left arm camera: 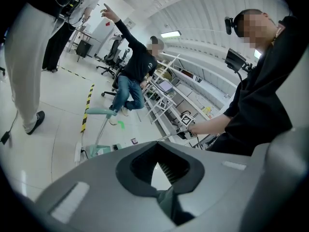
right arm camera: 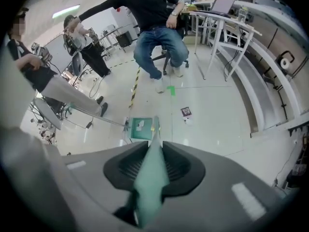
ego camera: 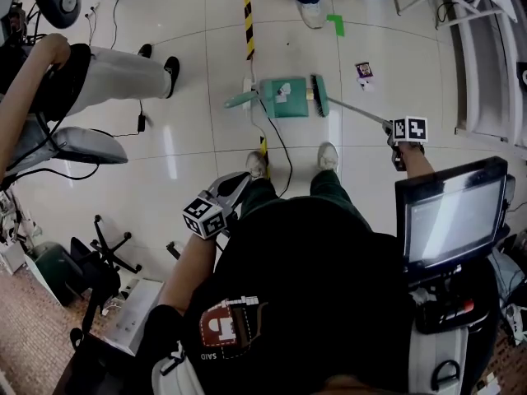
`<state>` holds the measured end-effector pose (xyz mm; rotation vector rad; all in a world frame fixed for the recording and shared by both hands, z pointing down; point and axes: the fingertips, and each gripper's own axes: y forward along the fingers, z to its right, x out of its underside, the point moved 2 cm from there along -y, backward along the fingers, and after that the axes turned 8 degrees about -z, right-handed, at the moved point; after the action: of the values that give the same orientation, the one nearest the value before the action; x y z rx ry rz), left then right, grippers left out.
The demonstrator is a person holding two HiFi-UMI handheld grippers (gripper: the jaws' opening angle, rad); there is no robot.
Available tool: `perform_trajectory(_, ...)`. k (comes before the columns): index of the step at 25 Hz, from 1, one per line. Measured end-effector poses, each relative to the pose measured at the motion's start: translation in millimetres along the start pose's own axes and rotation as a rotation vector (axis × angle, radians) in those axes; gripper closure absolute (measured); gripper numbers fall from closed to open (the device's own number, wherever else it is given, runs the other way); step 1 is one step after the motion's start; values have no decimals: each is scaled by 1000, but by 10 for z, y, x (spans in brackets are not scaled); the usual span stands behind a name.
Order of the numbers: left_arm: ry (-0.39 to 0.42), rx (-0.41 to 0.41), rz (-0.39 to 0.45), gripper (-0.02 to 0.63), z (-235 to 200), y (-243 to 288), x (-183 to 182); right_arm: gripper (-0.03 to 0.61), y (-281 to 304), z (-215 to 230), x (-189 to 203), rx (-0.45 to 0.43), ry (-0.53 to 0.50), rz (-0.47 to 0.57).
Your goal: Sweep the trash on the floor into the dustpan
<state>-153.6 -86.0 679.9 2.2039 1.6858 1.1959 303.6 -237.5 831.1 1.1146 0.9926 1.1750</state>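
Gripping the green broom [ego camera: 319, 95] by its handle, the right claw [ego camera: 390, 128] sits right of and nearer than the dustpan [ego camera: 284, 99]; the brush head meets the dustpan's right edge. The left claw [ego camera: 235, 186] gapes empty.

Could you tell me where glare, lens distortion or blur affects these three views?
Head view: the glossy floor carries soft light patches; the dustpan is sharp. Left gripper view: strong fisheye bending, dark corners, a bright ceiling light. Right gripper view: the broom handle in the right gripper is blurred close up; shelving rails bow.
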Motion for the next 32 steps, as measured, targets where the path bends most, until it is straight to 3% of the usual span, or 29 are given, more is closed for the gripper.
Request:
perform_trajectory(4, 10, 8, 20, 614, 0, 34, -30, 492, -128, 60, 167, -8, 13, 9)
perform_trajectory(8, 8, 2, 40, 614, 15, -8, -39, 492, -303, 129, 271, 48, 41, 38)
perform_trajectory(13, 11, -8, 47, 614, 53, -63, -23, 492, -115, -77, 376, 85, 55, -12)
perform_trajectory(18, 5, -30, 51, 614, -13, -104, 17, 492, 171, -656, 365, -40, 8, -30)
perform_trajectory(21, 8, -32, 58, 614, -15, -143, 23, 492, 79, -755, 340, -105, 0, -14)
perform_trajectory(28, 34, -19, 62, 614, 75, -168, -108, 492, -327, -446, 519, -42, -24, 9)
perform_trajectory(32, 84, -10, 60, 614, 176, -72, -343, 492, -466, -166, 729, -47, 20, 5)
